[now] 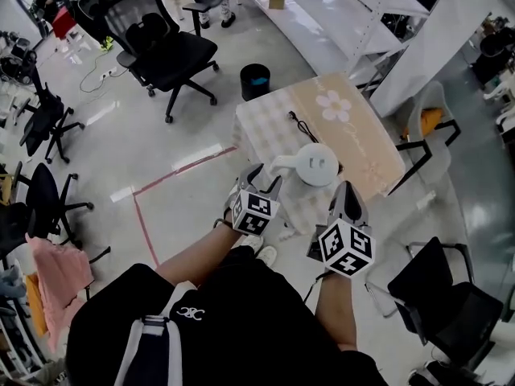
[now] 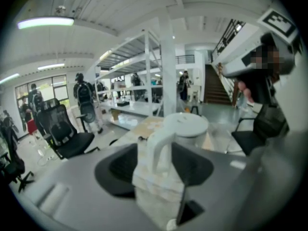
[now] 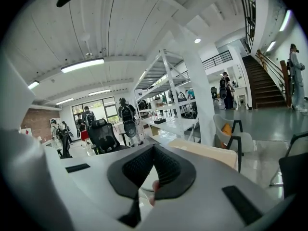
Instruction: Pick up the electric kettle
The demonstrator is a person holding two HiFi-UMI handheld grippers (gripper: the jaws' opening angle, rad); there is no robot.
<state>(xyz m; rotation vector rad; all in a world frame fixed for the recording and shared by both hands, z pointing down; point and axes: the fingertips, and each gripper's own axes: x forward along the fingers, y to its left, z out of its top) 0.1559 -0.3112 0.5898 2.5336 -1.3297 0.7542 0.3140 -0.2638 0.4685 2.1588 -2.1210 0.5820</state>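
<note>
the left tool [image 1: 265, 178] is open. in the left gripper view its two dark pads stand apart with the kettle handle [image 2: 158, 146] upright between them, and a gap shows on either side, so nothing is gripped yet. the kettle [image 1: 316, 165] is white with its lid on. it sits on the desk [image 1: 366, 139] close to the near edge, handle turned toward the left tool. a black cable [image 1: 302, 125] lies further back on the desk, and i cannot tell whether it joins the kettle. the right tool [image 1: 348, 190] hangs just beside the kettle on the right, closed and empty, its pads meeting at the tips.

risks, as i judge them: the pads could close off centre on the handle, push it sideways and skid or tip the kettle, which has little desk left on the near side. a hold on the handle alone could also let the body swing and twist out once lifted, more so if there is water inside. if the cable is attached, it would drag on the lift.

the left gripper view alone shows the handle between the pads and the gaps around it. the head view hides that behind the tool's marker cube, but it alone shows how near the edge the kettle stands and where the right tool is. the right gripper view shows its own closed pads and only a pale patch below them.
</note>
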